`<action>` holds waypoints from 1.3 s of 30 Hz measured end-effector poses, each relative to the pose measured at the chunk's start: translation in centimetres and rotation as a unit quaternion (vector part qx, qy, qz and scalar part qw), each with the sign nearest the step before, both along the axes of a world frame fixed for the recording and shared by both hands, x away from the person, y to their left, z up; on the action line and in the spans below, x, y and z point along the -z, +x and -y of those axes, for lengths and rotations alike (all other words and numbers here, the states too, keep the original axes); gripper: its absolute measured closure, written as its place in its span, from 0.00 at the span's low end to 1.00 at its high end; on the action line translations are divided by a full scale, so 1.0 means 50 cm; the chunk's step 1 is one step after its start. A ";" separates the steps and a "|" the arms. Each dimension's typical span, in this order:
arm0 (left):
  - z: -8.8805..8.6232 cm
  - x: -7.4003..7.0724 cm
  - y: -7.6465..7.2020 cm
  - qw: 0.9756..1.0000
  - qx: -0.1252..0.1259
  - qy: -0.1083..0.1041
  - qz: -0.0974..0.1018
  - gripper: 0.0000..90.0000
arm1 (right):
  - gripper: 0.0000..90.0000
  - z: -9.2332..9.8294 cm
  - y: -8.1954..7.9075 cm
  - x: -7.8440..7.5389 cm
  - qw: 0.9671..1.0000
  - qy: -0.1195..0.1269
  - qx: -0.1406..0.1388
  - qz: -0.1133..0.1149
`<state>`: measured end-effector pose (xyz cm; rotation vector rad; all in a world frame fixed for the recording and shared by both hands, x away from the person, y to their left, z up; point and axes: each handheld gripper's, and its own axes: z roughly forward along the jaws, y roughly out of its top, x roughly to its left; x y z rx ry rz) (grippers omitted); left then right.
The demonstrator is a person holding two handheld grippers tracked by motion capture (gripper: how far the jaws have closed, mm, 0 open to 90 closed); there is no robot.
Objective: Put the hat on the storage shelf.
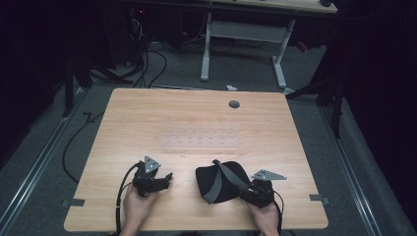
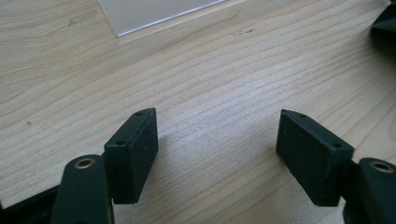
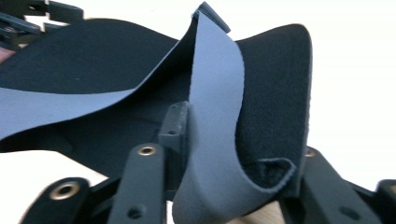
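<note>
The black pad (image 1: 220, 182) lies on the table (image 1: 147, 113), just right of the left gripper (image 1: 167, 178), whose fingers (image 2: 133, 154) gape empty. The right gripper (image 3: 236, 154) pinches the pad's grey strap (image 3: 212, 93): grasp made, handling still ahead.

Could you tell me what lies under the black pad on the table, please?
The pad rests on the table; whatever lies beneath is covered. The right gripper clamps its grey-lined edge.

Dark room, grey carpet floor (image 1: 39, 162), white-legged desk (image 1: 246, 29) behind.
</note>
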<state>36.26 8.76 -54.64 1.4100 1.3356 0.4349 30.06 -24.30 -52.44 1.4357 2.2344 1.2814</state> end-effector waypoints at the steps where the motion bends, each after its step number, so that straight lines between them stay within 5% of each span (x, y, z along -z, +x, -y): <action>1: 0.000 0.000 0.000 1.000 0.000 0.000 0.000 0.33 | 0.76 0.000 0.000 0.000 1.000 0.005 -0.002 -0.001; 15: 0.000 0.000 0.000 1.000 0.000 -0.001 0.000 0.33 | 0.91 -0.012 -0.003 -0.016 1.000 0.006 -0.026 0.017; 33: 0.002 0.001 0.002 1.000 -0.002 0.001 -0.005 0.25 | 0.92 -0.014 0.002 -0.060 0.999 0.014 -0.042 0.015; 39: 0.003 0.002 0.003 1.000 0.004 0.004 -0.007 0.21 | 0.92 -0.003 0.006 -0.073 0.999 0.036 -0.039 0.010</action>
